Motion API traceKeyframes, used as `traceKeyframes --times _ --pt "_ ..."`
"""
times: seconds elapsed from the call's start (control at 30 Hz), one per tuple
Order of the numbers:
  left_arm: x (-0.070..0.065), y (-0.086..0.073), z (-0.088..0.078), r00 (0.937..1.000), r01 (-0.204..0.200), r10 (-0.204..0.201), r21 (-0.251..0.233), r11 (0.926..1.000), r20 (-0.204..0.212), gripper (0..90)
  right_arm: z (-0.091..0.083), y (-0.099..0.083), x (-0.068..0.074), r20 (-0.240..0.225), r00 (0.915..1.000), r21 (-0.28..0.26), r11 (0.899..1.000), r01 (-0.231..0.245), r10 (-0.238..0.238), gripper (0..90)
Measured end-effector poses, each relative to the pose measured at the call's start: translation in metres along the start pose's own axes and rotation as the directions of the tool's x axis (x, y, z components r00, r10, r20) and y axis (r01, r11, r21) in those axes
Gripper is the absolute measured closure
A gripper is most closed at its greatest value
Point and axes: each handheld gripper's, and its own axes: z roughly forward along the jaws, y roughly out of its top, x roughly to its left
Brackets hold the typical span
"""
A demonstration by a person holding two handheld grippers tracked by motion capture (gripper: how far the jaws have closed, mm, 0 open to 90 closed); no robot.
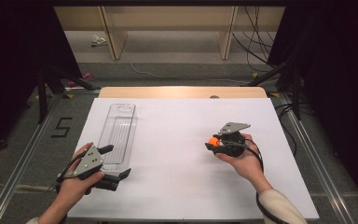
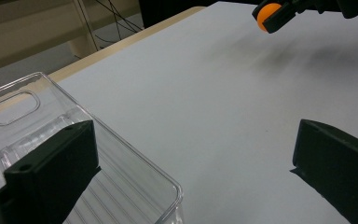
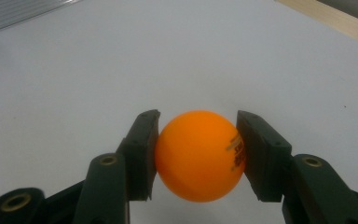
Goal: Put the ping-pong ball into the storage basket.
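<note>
High view: clear tray [image 1: 119, 133] beside left hand-held gripper [image 1: 116, 165]

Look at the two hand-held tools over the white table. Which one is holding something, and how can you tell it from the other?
The right tool: its jaws clamp an orange ball. The left tool stands open, holding nothing, beside the clear plastic tray.

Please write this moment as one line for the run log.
right hand-held gripper: shut on orange ball | left hand-held gripper: open, one jaw over clear tray | ball above white table
</note>
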Motion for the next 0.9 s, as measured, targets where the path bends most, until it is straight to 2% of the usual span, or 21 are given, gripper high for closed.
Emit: traceKeyframes --times 0.9 --pt "0.000 0.000 0.000 1.0000 0.000 0.000 0.002 1.0000 0.001 0.0 0.011 0.011 0.011 -0.018 0.9995 -0.010 1.000 0.027 -0.027 51.4"
